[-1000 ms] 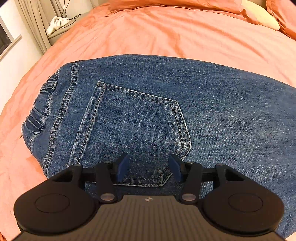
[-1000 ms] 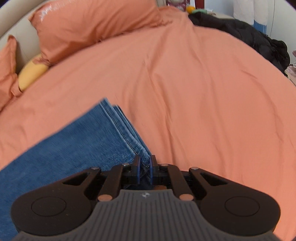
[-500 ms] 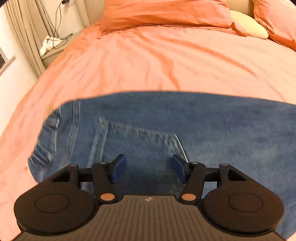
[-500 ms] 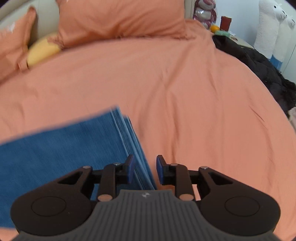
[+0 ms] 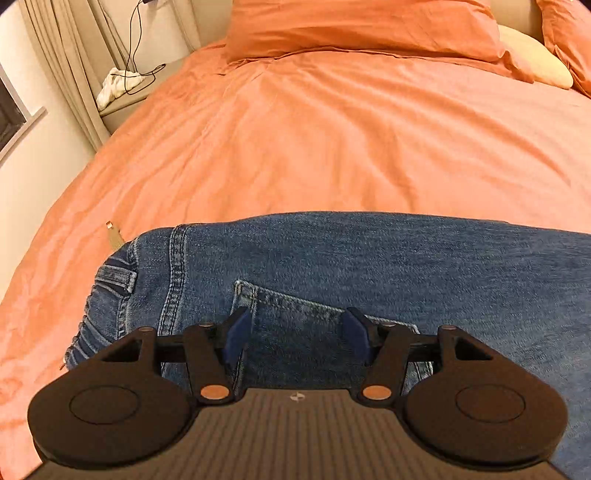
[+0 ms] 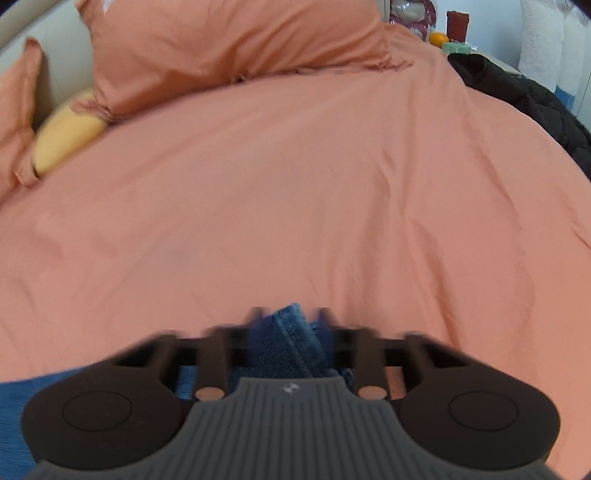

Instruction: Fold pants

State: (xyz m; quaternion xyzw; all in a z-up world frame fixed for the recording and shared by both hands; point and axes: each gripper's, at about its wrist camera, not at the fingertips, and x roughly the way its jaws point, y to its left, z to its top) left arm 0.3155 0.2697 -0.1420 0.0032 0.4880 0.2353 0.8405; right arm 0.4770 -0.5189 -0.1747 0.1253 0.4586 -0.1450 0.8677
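Blue denim pants (image 5: 369,266) lie flat on the orange bed, waistband (image 5: 107,291) at the left, back pocket facing up. My left gripper (image 5: 295,334) is open and empty, hovering over the back pocket (image 5: 295,317). In the right wrist view, the hem end of the pants (image 6: 288,339) lies between the fingers of my right gripper (image 6: 290,326), which is open. That view is blurred.
The orange duvet (image 5: 332,147) covers the bed, with orange pillows (image 5: 354,26) and a yellow cushion (image 6: 66,140) at the head. A nightstand with cables (image 5: 125,85) stands at the left. A black jacket (image 6: 528,99) lies at the bed's right edge.
My right gripper opened and let go of the hem, then drew back. My left gripper stayed open and pulled back toward the near edge, so the pants sit lower in both views.
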